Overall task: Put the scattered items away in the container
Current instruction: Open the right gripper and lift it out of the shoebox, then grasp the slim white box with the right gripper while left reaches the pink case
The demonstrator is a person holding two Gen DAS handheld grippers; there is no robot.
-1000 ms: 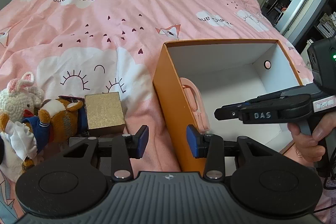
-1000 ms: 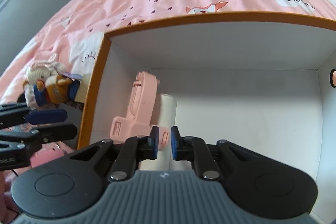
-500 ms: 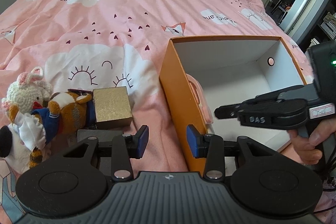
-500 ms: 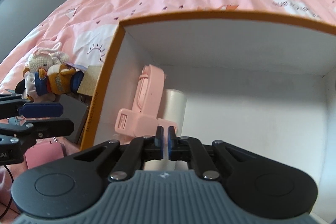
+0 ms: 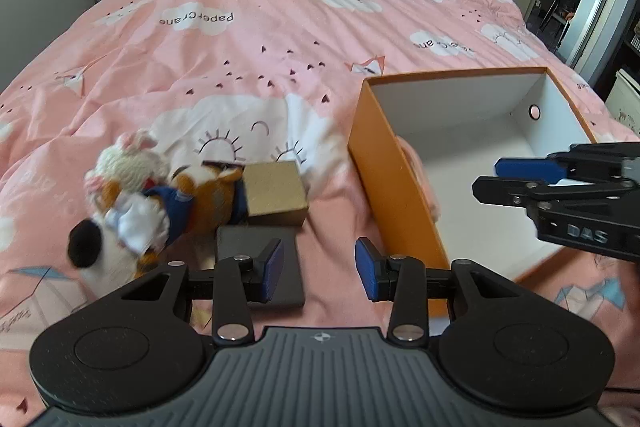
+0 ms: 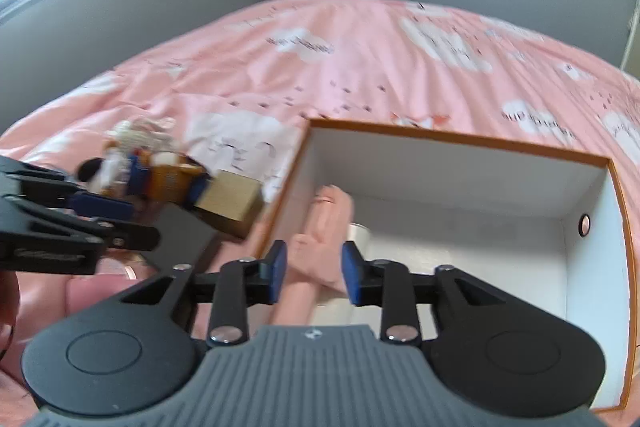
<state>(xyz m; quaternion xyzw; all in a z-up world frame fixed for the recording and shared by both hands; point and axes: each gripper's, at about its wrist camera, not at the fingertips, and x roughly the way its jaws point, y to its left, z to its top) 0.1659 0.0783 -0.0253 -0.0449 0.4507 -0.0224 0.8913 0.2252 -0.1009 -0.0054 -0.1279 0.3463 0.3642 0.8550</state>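
1. The right gripper (image 6: 313, 273) now stands with its jaws apart and nothing between the pads; half a second ago they were nearly together, low inside the box. It has since risen and pulled back, so the whole orange box (image 6: 460, 139) shows ahead of the jaws rather than only its inner walls.
2. The pink object (image 6: 320, 227) lies on the box floor against the left wall, straight ahead of and below the right jaws, free of them. A white cylinder (image 6: 359, 231) lies just beside it, ahead of the right-hand pad.
3. The left gripper (image 5: 320, 265) has its jaws apart, as before, holding nothing. It has lifted and tilted up: more of the pink bedspread (image 5: 260, 47) and the far wall show than a moment ago.
4. Ahead of the left pad lies a flat black case (image 5: 256, 239) on the bedspread. Beyond it, touching its far edge, sits the gold box (image 5: 274, 193), with the plush toys (image 5: 136, 203) left of that, blurred. These have not shifted on the bed.
5. The orange box (image 5: 394, 183) stands ahead and right of the left gripper's right-hand pad, its near corner close to that pad.
6. In the left wrist view the right gripper (image 5: 490, 177) hangs over the box's near right part, higher than before, its pads parted.
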